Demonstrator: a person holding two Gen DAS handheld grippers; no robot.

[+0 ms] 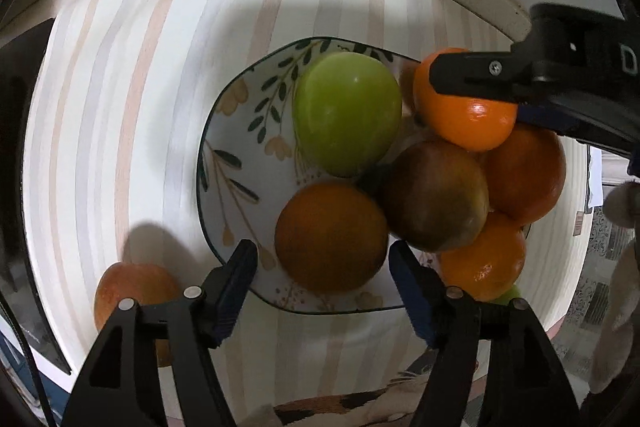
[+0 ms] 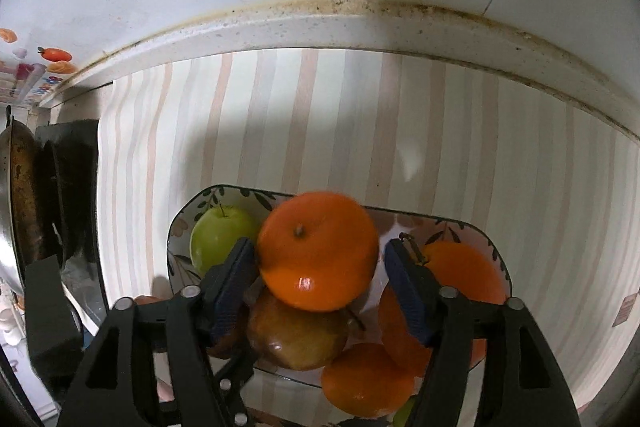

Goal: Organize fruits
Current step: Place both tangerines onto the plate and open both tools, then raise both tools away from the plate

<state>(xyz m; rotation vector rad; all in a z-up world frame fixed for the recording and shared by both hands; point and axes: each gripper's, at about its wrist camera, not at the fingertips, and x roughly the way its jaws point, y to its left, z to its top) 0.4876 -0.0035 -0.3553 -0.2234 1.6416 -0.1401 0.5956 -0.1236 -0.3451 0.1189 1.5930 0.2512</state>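
Note:
A floral plate (image 1: 240, 131) holds a green apple (image 1: 346, 113), a brownish-red apple (image 1: 436, 195) and several oranges. My left gripper (image 1: 322, 291) is open above the plate's near rim, its fingers either side of a shaded orange (image 1: 330, 237) without touching it. My right gripper (image 2: 320, 283) holds a bright orange (image 2: 318, 251) between its fingers above the plate (image 2: 460, 231); the left pad touches it, the right pad shows a small gap. The same orange (image 1: 464, 111) and right gripper (image 1: 520, 83) show in the left wrist view. The green apple (image 2: 220, 237) lies at the plate's far left.
A red apple (image 1: 132, 291) lies on the striped mat (image 1: 120, 107) left of the plate. A raised white counter edge (image 2: 320, 31) and wall run behind. A dark pan (image 2: 24, 187) and stove stand at the far left. A green fruit (image 1: 506, 294) peeks from behind the plate.

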